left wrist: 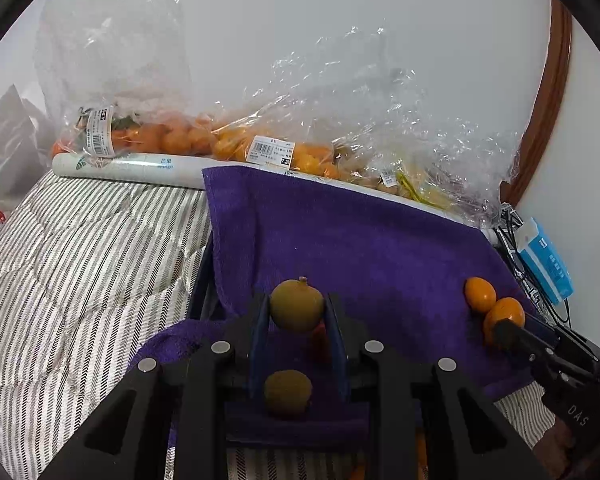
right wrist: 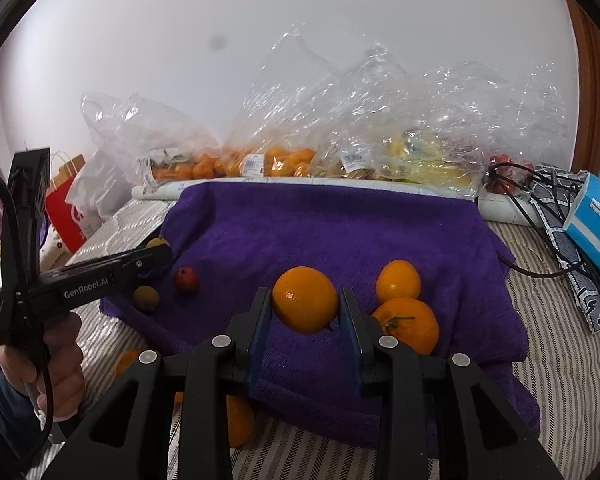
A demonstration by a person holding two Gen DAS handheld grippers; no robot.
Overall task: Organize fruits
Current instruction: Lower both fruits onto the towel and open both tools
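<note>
My left gripper [left wrist: 297, 312] is shut on a brown-green round fruit [left wrist: 296, 304], held above the purple towel [left wrist: 360, 240]. A second brown fruit [left wrist: 287, 392] lies on the towel below it, with a small red fruit [left wrist: 320, 340] partly hidden behind the fingers. My right gripper [right wrist: 305, 312] is shut on an orange [right wrist: 305, 299] over the towel [right wrist: 320, 224]. Two more oranges [right wrist: 398, 280] [right wrist: 410, 322] lie just right of it. In the right wrist view the left gripper [right wrist: 156, 256] reaches in at the left, near a brown fruit [right wrist: 146, 298] and a red fruit [right wrist: 187, 280].
Clear plastic bags of oranges [left wrist: 180, 136] [right wrist: 284, 160] and yellow fruit [right wrist: 428, 160] line the back against the wall. A blue tissue pack [right wrist: 596, 220] and black cables [right wrist: 540, 216] lie right. Striped bedding [left wrist: 80, 260] surrounds the towel. Oranges [right wrist: 238, 420] lie at the towel's near edge.
</note>
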